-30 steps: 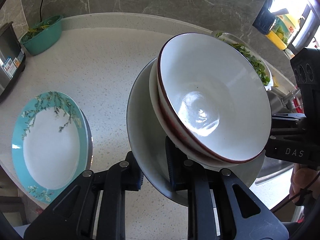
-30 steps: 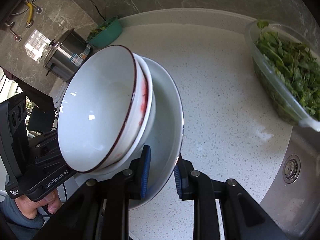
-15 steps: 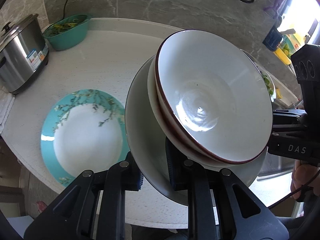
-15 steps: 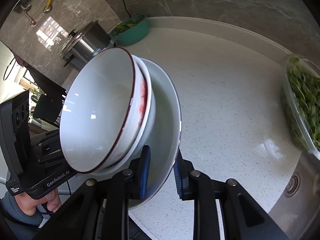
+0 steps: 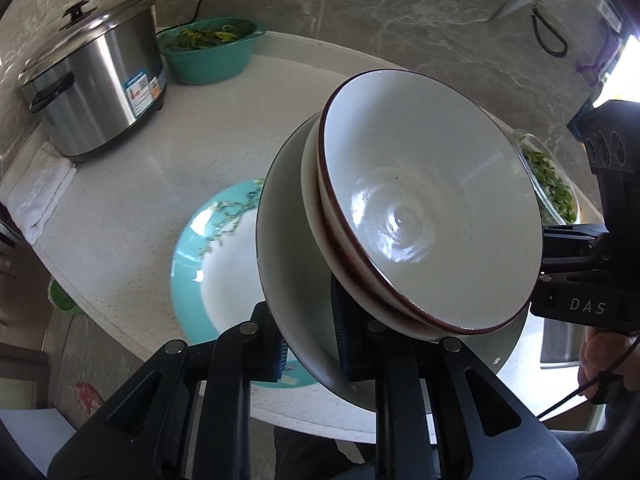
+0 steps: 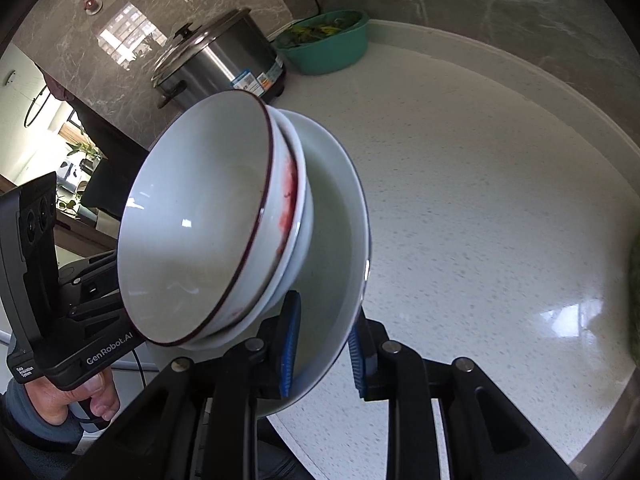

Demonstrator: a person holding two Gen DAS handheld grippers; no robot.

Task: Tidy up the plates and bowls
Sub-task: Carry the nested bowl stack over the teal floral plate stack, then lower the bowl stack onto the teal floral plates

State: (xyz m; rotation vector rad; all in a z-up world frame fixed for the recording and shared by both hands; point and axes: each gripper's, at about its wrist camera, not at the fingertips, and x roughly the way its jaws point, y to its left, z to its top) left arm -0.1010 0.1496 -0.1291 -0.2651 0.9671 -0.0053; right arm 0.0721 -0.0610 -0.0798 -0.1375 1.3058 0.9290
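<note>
Both grippers carry one stack above the counter. A pale green plate forms the base, with two nested white bowls rimmed in dark red on it. My left gripper is shut on the plate's near rim. My right gripper is shut on the opposite rim of the same plate, its blue pads on either face. The top bowl shows a red smear on its outer side. A teal floral plate lies flat on the counter, partly hidden behind the stack.
A steel rice cooker and a teal basin of greens stand at the back left. A clear container of leafy greens sits at the right. Scissors hang on the marble wall. The rounded counter edge is near.
Both grippers have carried the stack leftward along the counter. The teal plate has slid from the far left to just behind the stack, and the rice cooker has come fully into view.
</note>
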